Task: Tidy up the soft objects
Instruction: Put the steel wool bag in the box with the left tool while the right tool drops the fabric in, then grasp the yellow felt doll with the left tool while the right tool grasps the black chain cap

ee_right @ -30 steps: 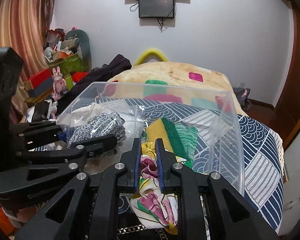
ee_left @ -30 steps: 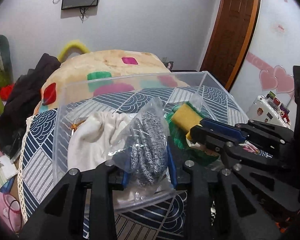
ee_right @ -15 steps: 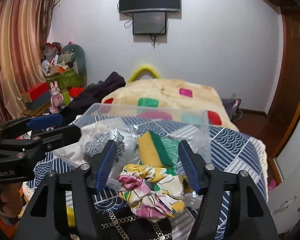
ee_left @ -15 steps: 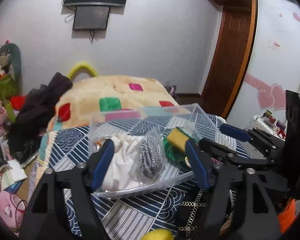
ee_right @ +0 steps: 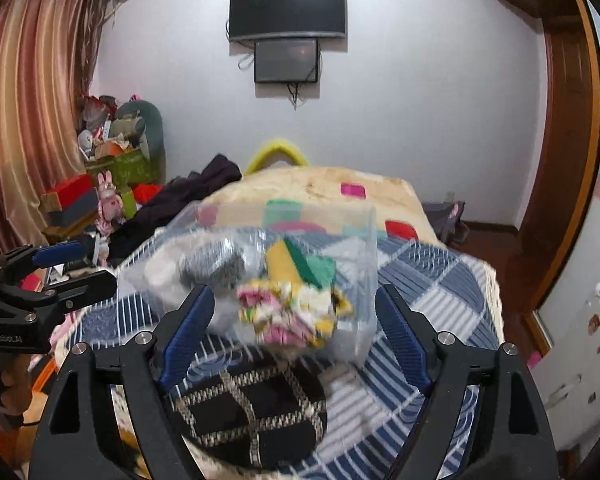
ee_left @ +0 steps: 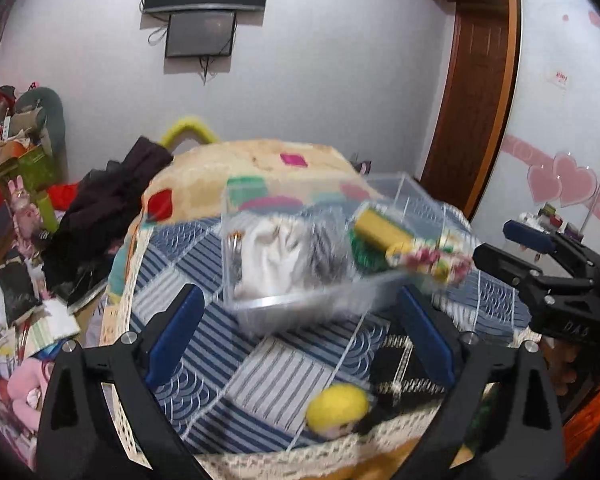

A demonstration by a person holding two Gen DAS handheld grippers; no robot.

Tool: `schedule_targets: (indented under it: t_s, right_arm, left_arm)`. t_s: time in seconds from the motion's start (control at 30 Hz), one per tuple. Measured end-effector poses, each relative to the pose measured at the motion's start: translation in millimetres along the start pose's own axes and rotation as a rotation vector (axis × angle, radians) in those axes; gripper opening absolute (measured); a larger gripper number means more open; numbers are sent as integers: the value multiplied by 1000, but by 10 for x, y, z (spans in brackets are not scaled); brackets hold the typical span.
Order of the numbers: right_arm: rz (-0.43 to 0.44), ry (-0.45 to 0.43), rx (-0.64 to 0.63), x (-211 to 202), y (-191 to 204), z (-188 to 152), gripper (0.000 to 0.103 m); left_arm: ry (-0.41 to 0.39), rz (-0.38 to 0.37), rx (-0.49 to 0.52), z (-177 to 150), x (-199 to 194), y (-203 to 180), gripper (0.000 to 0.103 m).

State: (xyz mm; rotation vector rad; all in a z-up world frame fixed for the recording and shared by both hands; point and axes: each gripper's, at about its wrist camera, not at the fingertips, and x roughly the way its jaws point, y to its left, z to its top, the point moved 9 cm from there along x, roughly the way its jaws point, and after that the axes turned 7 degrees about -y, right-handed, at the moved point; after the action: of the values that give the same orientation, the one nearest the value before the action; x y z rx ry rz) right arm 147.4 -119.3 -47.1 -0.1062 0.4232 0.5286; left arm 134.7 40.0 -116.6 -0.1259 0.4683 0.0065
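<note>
A clear plastic bin (ee_left: 300, 304) (ee_right: 364, 240) sits on the blue patterned cloth. It holds a white cloth (ee_left: 264, 252), a bagged grey knit (ee_left: 324, 248) (ee_right: 216, 268), a yellow-green sponge (ee_left: 380, 232) (ee_right: 300, 264) and a floral cloth (ee_left: 436, 260) (ee_right: 288, 320) that hangs over the front rim. My left gripper (ee_left: 300, 336) is open and empty, back from the bin. My right gripper (ee_right: 292, 336) is open and empty, also back from it. The right gripper also shows at the right of the left wrist view (ee_left: 540, 264).
A yellow ball (ee_left: 338, 404) lies on the cloth near the front edge. A black patterned patch (ee_right: 252, 412) lies in front of the bin. A patchwork blanket (ee_left: 260, 168) covers the bed behind. Clutter and toys (ee_right: 112, 168) crowd the left; a wooden door (ee_left: 472, 120) stands right.
Both grippers have opened, let go of the bagged knit and the floral cloth, and pulled back and up from the bin. Both items lie in the bin.
</note>
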Motion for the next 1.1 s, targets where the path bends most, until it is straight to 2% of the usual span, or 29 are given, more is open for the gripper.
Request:
schedule_targets:
  t_s: [0.27,0.37,0.53,0.63,0.7,0.8,0.83,0.87,0.9,0.97,1.1]
  right_arm:
    - [44,165,46,131,129,-601,81]
    - [67,230,61,221,193,-796,81]
    - [62,277,62,297,231,-947,81]
    - [45,279,28,295,259,-996,81]
    - [26,275,3,299,265,-1013,74]
    - [8,273,-26,285,243,-1017,50]
    - [21,274,-21,270,239,-1010,35]
    - [42,282,-13,265,255,-1017,26]
    - [64,291,-4,258,272,-1025,25]
    - [64,286,-5,227,269,-1014,14]
    - [69,278,1,172,277,-982,10]
  left_arm:
    - [131,-10,13,-578,110,-52,97]
    - [156,-10,24,-713,145,-88,97]
    - [191,-13,20,-886,197,-84,97]
    - [219,-21,10,-975,247,-81,84]
    - [237,-43,4,-1015,273,-106,72]
    - [241,-67,7,-1042,288,-162,57]
    - [241,-74,9,-1041,287,-177,54]
    - [239,-84,12,-1041,284,-197,47]
    - [239,-94,14,-1043,280,-211,43]
    - [230,-93,20,-1036,262,-219,43]
    - [211,-93,15,-1003,210,-197,42]
